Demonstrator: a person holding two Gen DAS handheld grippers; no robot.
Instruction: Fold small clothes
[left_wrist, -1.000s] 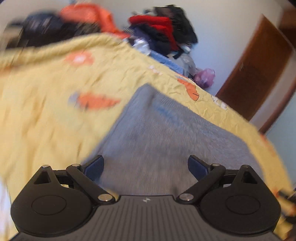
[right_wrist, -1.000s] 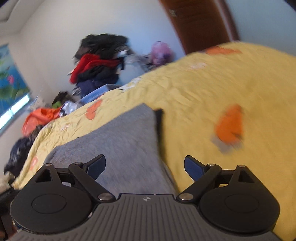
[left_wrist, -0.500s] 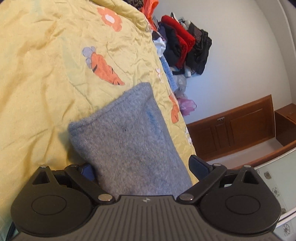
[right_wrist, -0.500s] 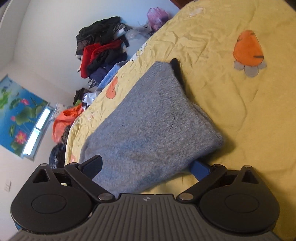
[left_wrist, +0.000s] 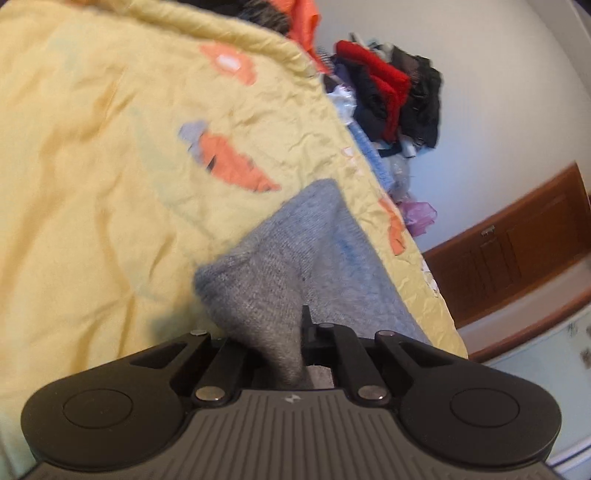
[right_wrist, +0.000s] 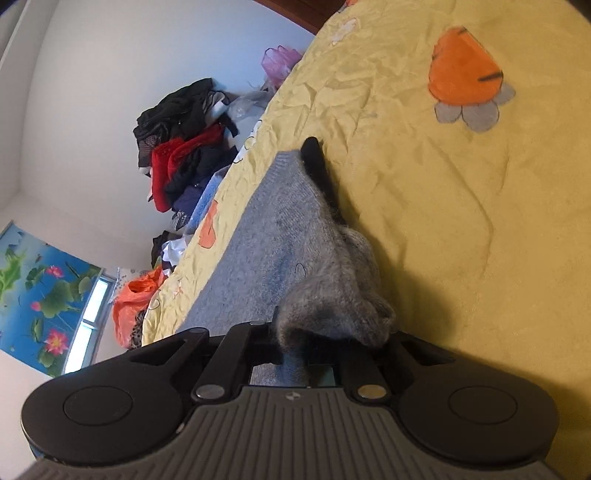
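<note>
— Gripping now, both sides. The left gripper (left_wrist: 295, 350) has its fingers closed on a near corner of the grey knit garment (left_wrist: 295, 266); the wool bunches up into a ridge right where they pinch it. The jaws have just been closing, with the cloth between them.

— And the right?

— Same story. The right gripper (right_wrist: 295, 350) has just been closing too, and its fingers are clamped on the garment's (right_wrist: 280, 229) other near corner. The fabric there is crumpled into a thick wad that spills over the right-hand finger.

— Where does the garment lie?

— On the bed, over a yellow bedspread (left_wrist: 92, 184) printed with orange carrots (left_wrist: 236, 166). It runs away from both grippers toward the far edge of the bed, flat beyond the pinched corners. From the right wrist view a black piece (right_wrist: 314, 158) pokes out along the garment's right edge, near its far corner; cannot tell whether it is a lining or a separate item.

— Anything past the bed?

— A heap of clothes (right_wrist: 184, 147), black, red and dark blue, piled against the white wall beyond the far edge. An orange bag (right_wrist: 129, 306) toward the far left corner, a blue lotus picture (right_wrist: 40, 288) on the wall beside a window. From the left wrist view, a brown wooden cabinet (left_wrist: 517, 251) off to the right.
</note>
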